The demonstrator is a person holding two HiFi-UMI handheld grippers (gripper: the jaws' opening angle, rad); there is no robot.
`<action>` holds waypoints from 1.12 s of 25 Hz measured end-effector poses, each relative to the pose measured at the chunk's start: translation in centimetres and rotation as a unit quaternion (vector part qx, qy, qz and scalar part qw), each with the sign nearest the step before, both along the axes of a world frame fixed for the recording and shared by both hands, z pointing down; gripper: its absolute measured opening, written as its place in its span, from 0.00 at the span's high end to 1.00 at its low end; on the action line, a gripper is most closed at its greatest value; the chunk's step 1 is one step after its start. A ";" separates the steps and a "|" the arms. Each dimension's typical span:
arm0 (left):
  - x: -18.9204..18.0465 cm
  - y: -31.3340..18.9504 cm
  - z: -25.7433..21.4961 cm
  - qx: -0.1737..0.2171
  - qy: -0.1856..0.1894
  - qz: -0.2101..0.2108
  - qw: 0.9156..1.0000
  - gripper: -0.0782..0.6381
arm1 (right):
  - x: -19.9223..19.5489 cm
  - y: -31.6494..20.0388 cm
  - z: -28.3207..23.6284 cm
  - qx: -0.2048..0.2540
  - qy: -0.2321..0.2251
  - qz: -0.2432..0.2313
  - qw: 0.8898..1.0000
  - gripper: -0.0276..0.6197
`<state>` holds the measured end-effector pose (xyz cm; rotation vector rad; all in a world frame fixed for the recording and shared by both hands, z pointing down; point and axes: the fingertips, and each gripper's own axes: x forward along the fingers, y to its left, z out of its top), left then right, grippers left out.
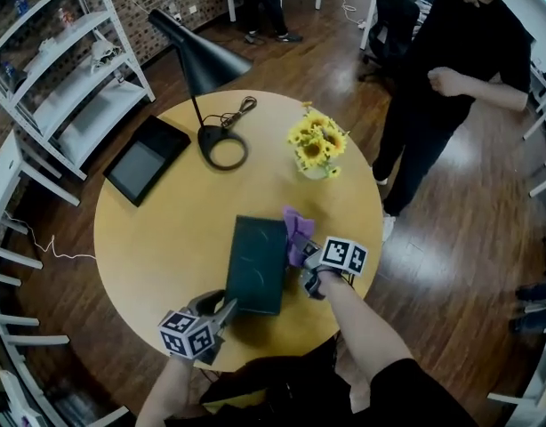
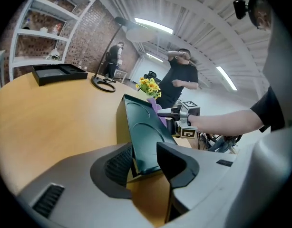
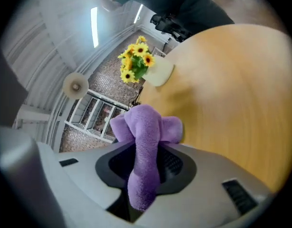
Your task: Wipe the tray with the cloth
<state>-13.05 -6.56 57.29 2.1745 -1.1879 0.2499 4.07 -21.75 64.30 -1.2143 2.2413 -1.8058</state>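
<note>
A dark green tray (image 1: 255,263) lies near the front of the round wooden table (image 1: 148,238). My left gripper (image 1: 225,310) is shut on its near left corner. In the left gripper view the tray (image 2: 146,129) stands tilted between the jaws of that gripper (image 2: 145,163), its near end off the table. A purple cloth (image 1: 297,229) sits at the tray's right edge, with my right gripper (image 1: 304,254) shut on it. The right gripper view shows the cloth (image 3: 147,137) bunched and sticking up from the right gripper (image 3: 145,172). From the left gripper view the cloth (image 2: 155,109) touches the tray's far right rim.
A black desk lamp (image 1: 206,69) and its cable stand at the table's back. A vase of sunflowers (image 1: 316,148) is behind the cloth. Another black tray (image 1: 147,158) lies at back left. A person (image 1: 451,78) stands right of the table; white shelves (image 1: 68,69) at left.
</note>
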 end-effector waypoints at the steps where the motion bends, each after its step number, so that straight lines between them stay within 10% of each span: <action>1: 0.0 0.2 0.0 0.004 -0.007 -0.006 1.000 0.67 | -0.4 0.0 0.3 -0.003 0.000 -0.006 1.000 0.79; 10: -0.7 0.2 0.6 0.010 -0.027 -0.036 0.999 0.67 | -2.1 3.7 1.2 -0.029 -0.076 -0.062 0.995 0.80; 28: -0.9 -0.1 1.0 0.025 -0.029 -0.065 0.997 0.67 | -2.2 12.0 1.5 -0.046 -0.142 0.003 0.989 0.80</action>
